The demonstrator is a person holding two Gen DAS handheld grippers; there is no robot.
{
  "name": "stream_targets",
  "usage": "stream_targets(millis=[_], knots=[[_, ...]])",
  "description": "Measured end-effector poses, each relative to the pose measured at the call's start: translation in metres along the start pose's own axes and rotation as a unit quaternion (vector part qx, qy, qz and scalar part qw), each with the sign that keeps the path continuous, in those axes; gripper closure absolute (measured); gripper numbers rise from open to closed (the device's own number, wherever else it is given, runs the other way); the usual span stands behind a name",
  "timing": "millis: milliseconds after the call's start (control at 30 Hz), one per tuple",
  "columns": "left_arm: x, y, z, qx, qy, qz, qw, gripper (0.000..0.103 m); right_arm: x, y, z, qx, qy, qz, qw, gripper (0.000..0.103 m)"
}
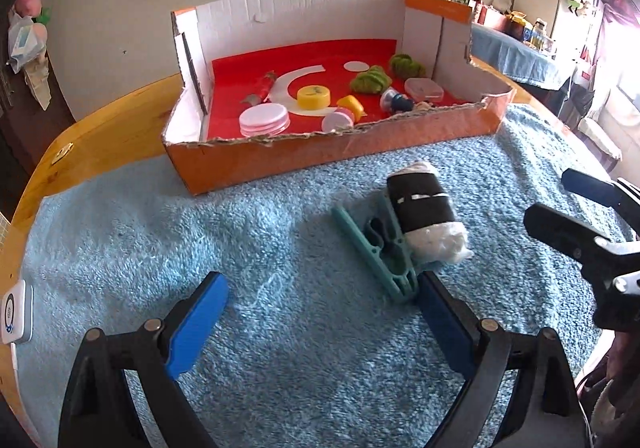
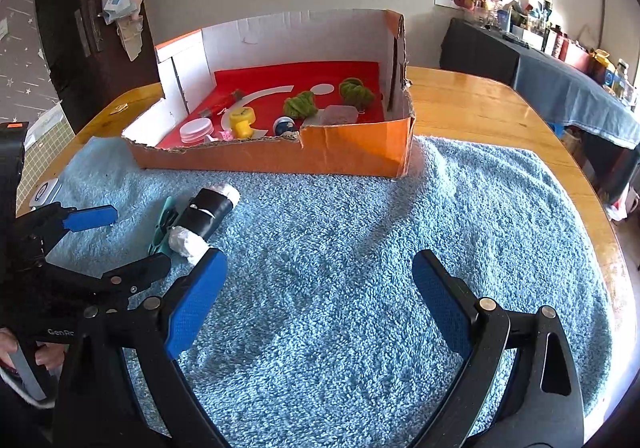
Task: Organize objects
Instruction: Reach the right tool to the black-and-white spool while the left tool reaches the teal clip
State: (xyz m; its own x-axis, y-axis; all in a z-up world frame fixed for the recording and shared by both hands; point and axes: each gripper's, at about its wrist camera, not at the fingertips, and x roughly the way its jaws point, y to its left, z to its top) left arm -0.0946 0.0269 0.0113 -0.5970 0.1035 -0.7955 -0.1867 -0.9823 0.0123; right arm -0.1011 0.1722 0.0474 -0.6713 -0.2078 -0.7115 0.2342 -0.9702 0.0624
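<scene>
Blue-padded, both the left hand-held gripper (image 1: 320, 312) and the right hand-held gripper (image 2: 320, 296) gape wide over a shaggy blue towel (image 2: 360, 248). Ahead lie a teal clothespin (image 1: 380, 248) touching a black-banded white roll (image 1: 426, 214), then an orange cardboard box (image 1: 320, 152) on the wooden surface (image 2: 480, 104).

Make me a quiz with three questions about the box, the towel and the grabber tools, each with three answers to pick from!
1. Where does the teal clip lie?
A. inside the box
B. on the blue towel, against the black-and-white roll
C. on bare wood

2. How many green fuzzy balls are in the orange box?
A. one
B. two
C. four

3. How is the left tool?
A. open, holding nothing
B. shut on the clip
C. shut on the roll

Answers: 1 B, the clip touches the roll on the towel. 2 B, two sit on the red floor. 3 A, its blue pads stand wide apart.
</scene>
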Motion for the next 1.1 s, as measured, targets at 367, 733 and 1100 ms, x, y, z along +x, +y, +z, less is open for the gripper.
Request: stream_targets(millis=[367,733,1100], knots=[[0.0,0.038,0.002,-0.016,-0.001,0.024,0.9996,0.007,0.008,0.017,0.007,-0.004,0.007,0.023,1.0,0.008],[-0.006,0.063,0.002,-0.006,-0.006,0.022,0.9997,0.007,0.037,0.053,0.015,-0.028,0.046,0.045,0.998,0.008],[-0.005,0.064,0.007,-0.007,-0.006,-0.01,0.9999,0.007,0.048,0.053,0.018,-0.041,0.061,0.01,0.997,0.008]])
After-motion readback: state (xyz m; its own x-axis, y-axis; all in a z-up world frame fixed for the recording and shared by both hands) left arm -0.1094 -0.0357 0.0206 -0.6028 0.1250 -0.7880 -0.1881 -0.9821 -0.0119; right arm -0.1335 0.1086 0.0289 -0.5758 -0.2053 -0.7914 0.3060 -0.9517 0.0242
